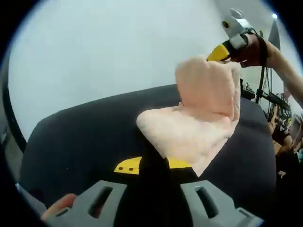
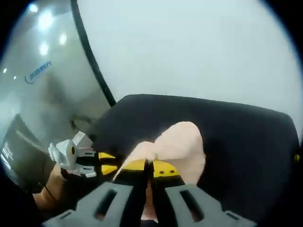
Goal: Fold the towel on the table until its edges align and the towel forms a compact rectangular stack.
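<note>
Both pairs of fingers are pinching the same peach towel (image 1: 199,118) and holding it up off the dark bench (image 1: 80,142).

In the left gripper view, the left gripper (image 1: 152,166) is rising from the bottom edge with its yellow-tipped fingers (image 1: 128,166) pressed together on the near corner of the towel; the black parts between them are meeting with cloth spilling out just above. From there the towel is spreading away and to the right, then climbing in a tall fold to the right gripper (image 1: 218,53), whose yellow tip is biting into the top of the cloth while a person's hand (image 1: 253,49) is wrapping around its body. The towel is hanging in the air between the two grips, above the bench and draped toward its far right side.

In the right gripper view, the right gripper's own fingers (image 2: 163,169) are sitting closed on the towel (image 2: 182,146), which is bulging out beyond them over the bench (image 2: 246,142). The left gripper (image 2: 108,163) is coming in from the left with a hand (image 2: 52,189) behind it; its yellow tips are lying just beside the cloth's edge, and they are probably clamped on it, though the blur is hiding the contact.
</note>
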`<control>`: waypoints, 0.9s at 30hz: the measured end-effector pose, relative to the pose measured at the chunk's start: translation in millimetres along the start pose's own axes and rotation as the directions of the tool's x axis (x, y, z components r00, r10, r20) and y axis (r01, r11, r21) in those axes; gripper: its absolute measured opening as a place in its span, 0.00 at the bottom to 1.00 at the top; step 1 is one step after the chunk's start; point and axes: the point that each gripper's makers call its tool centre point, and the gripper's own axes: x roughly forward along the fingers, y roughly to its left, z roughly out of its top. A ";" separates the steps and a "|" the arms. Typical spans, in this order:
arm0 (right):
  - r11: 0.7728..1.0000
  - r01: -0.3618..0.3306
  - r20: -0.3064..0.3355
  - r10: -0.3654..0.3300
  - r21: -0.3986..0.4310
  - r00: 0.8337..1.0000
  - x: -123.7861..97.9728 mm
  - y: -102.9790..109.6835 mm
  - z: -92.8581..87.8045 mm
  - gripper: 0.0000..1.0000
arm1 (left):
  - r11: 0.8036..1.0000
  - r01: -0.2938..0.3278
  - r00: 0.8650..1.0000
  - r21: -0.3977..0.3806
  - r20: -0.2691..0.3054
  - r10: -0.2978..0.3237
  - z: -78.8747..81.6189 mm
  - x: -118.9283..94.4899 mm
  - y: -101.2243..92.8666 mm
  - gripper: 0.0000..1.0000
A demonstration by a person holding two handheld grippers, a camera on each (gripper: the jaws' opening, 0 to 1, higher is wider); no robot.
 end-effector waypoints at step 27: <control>0.926 -0.104 0.243 0.202 -0.363 0.949 -9.0 28.0 -9.4 0.21 | 1.000 -0.018 0.999 -0.006 0.046 0.019 10.2 -8.6 -1.0 0.19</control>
